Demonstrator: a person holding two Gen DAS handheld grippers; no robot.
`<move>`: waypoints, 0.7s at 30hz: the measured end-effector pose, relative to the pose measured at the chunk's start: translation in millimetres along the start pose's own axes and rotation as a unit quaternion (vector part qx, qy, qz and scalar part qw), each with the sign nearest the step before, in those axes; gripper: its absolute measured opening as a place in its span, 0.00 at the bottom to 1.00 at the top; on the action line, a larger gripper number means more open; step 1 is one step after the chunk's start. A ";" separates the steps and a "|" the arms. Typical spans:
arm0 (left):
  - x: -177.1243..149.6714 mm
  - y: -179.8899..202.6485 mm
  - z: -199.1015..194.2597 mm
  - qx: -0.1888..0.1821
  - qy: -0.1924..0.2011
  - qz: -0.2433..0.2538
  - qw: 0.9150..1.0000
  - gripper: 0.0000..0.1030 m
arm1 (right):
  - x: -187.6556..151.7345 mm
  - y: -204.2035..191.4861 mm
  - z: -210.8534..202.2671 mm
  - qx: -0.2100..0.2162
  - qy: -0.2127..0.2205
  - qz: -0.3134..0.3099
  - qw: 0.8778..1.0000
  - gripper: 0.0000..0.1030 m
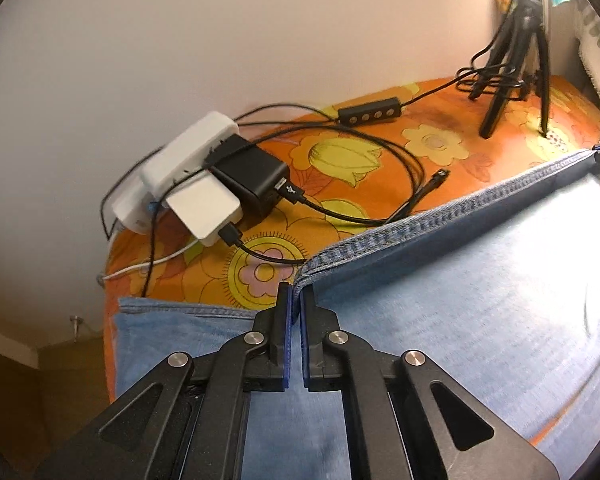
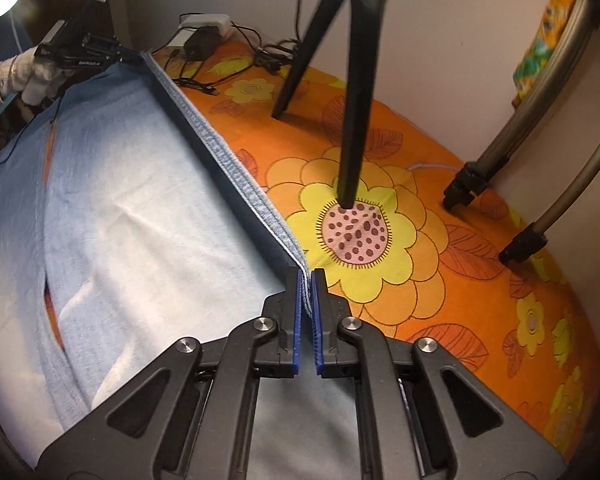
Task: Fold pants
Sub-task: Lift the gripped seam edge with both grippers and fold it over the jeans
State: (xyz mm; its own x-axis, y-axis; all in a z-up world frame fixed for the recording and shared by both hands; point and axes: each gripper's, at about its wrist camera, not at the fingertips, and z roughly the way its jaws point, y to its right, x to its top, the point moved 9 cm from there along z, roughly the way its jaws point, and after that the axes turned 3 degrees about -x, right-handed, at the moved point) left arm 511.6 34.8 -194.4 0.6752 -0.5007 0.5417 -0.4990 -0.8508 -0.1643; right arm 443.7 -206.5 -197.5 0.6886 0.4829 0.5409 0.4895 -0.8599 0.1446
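Light-blue pants [image 1: 460, 320] spread over orange floral cloth [image 2: 440, 280], waistband [image 2: 220, 152] stretched taut. Left gripper [image 1: 295, 300] clamped on one waistband corner, right gripper [image 2: 308, 284] on the other. Black tripod [image 2: 352, 100] just beyond waistband.

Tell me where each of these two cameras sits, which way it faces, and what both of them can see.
Left wrist: sits on the left gripper, looking down along its fingers shut on the pants hem, toward chargers by the wall; no body parts show.
Right wrist: sits on the right gripper, shut on the hem's other end, facing the black tripod; a gloved hand shows far left.
Shared: the pants, orange floral cloth, tripod, chargers, and each other's gripper.
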 end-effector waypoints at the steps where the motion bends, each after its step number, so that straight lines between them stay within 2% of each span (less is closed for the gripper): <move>1: -0.5 -0.6 -6.3 0.000 0.005 -0.002 1.000 0.02 | 0.1 -1.5 -4.3 -0.001 0.002 -0.002 1.000 0.05; 9: -16.6 0.6 -50.8 -0.008 0.033 -0.025 0.999 0.02 | -2.7 -23.2 -54.5 0.003 0.022 -0.004 1.000 0.05; 21: -74.2 26.0 -125.3 -0.018 0.066 -0.054 0.996 0.02 | -39.4 -86.5 -112.1 0.031 0.014 -0.020 0.999 0.04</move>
State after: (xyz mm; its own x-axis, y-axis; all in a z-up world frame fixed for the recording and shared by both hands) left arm 380.5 69.9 -135.6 0.6503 -0.3793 0.6582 -0.4479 -0.8913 -0.0711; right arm 314.2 -169.6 -138.5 0.6537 0.5106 0.5585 0.5485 -0.8282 0.1153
